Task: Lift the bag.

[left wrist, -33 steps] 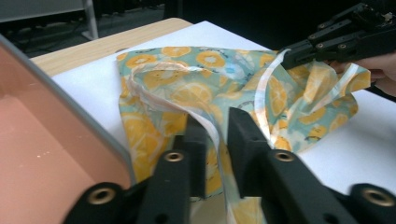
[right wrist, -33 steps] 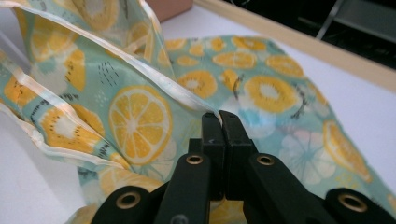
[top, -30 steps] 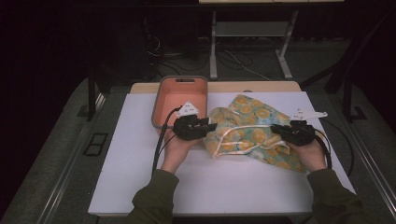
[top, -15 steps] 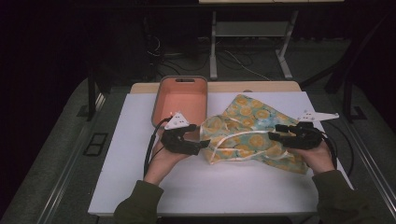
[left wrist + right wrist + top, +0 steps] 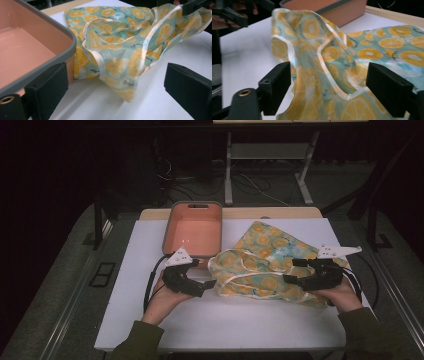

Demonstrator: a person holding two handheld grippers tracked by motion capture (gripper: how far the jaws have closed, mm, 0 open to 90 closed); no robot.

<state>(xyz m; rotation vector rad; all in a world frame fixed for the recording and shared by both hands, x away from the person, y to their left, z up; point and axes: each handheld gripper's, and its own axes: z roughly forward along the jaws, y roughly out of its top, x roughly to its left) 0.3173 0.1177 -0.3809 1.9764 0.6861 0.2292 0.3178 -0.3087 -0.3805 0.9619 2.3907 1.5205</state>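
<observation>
Left hand-held gripper (image 5: 207,282): held low over the tabletop at the cloth's left edge, pointing right toward the cloth; jaws have just been opening and stand wide apart, nothing pressed between them. In the left gripper view the cloth lies ahead of the jaws, apart from both.
Right hand-held gripper (image 5: 290,270): held at the cloth's right side, pointing left; jaws have just been opening and stand wide. In the right gripper view, cloth folds lie between the jaws, but the pads do not press on them.
Forearms: two, in olive sleeves, entering from the bottom of the high view.
Cloth (image 5: 265,265): one, teal with orange-slice print and pale edging; lies crumpled on the tabletop between the two grippers, its left part raised in loose folds, released by both.
Bin (image 5: 194,227): one, salmon-coloured with grey rim, just beside the cloth's left edge.
Tabletop (image 5: 225,320): white sheet over a wooden top.
Room: dark; grey floor, cables and a table frame behind.
</observation>
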